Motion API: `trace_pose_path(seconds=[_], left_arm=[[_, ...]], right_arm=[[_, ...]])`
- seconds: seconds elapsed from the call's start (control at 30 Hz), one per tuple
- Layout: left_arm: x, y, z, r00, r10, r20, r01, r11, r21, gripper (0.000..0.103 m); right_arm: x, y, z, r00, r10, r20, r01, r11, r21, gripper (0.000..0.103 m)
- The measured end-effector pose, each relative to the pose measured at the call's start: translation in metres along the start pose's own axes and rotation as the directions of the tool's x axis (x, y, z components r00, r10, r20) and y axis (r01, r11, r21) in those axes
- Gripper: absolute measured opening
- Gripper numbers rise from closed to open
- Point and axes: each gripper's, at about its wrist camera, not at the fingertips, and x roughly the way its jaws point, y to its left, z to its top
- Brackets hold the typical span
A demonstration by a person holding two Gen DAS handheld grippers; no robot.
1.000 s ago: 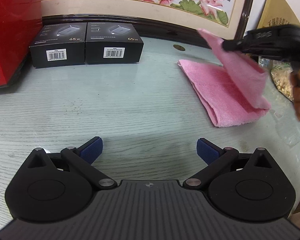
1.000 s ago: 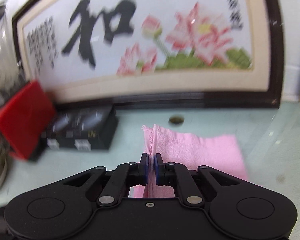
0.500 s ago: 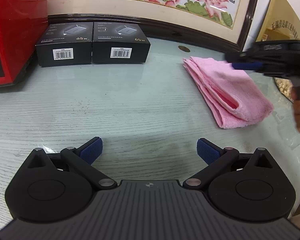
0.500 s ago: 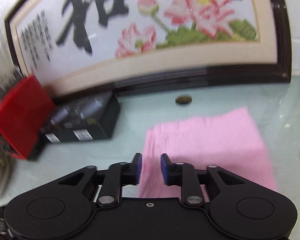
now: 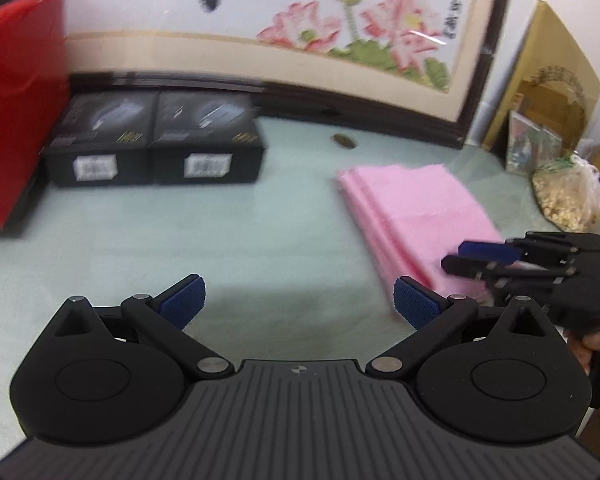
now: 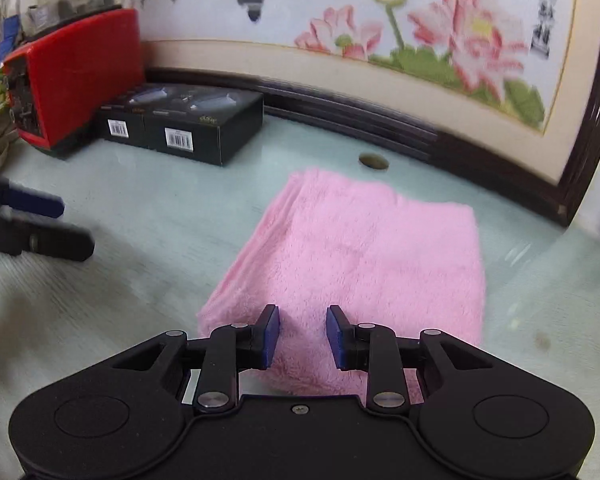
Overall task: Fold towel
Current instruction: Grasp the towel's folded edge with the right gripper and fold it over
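A pink towel (image 6: 352,264) lies folded flat in several layers on the pale table; it also shows in the left wrist view (image 5: 416,216) at the right. My right gripper (image 6: 302,334) is open and empty, hovering over the towel's near edge; in the left wrist view it (image 5: 466,258) sits at the towel's right corner. My left gripper (image 5: 298,302) is open wide and empty, over bare table left of the towel; it shows in the right wrist view (image 6: 48,224) at the far left.
Two black boxes (image 5: 156,144) and a red appliance (image 5: 16,128) stand at the back left. A framed lotus embroidery (image 6: 420,52) leans along the back. A small brown object (image 6: 374,160) lies behind the towel. Bags and cartons (image 5: 560,184) crowd the right edge.
My right gripper let go of the towel's lifted layer, which now lies flat on the pile, then opened wider and drew back toward the near edge. My left gripper tilted and shifted toward the towel.
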Motion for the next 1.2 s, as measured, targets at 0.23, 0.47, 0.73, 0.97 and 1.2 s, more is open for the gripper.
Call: trace_pose_path(seconds=[0.23,0.47,0.73,0.97,1.2], left_arm=[[0.022,-0.069,0.021,0.997,-0.071,0.012,0.067,0.983,0.171,0.102],[0.06,-0.096,0.015,0.999,-0.002,-0.05,0.012,0.976,0.218,0.098],[0.082,-0.078,-0.005,0.984,0.106,-0.145,-0.092,0.99,0.103,0.099],[0.084,-0.08,-0.007,0.98,0.146,-0.136,-0.134,0.987,0.093,0.102],[0.088,-0.082,-0.004,0.976,0.165,-0.14,-0.152,0.984,0.096,0.103]], right_arm=[[-0.039,-0.069,0.003,0.995,-0.035,0.092,0.011,0.969,0.247,0.036],[-0.027,-0.124,-0.008,0.998,0.065,0.026,-0.07,0.914,0.399,0.036],[0.01,-0.159,-0.026,0.959,0.284,0.011,-0.245,0.805,0.541,0.036],[-0.009,-0.175,-0.042,0.936,0.345,0.066,-0.329,0.798,0.505,0.039],[-0.033,-0.128,-0.062,0.966,0.258,0.018,-0.258,0.959,0.117,0.046]])
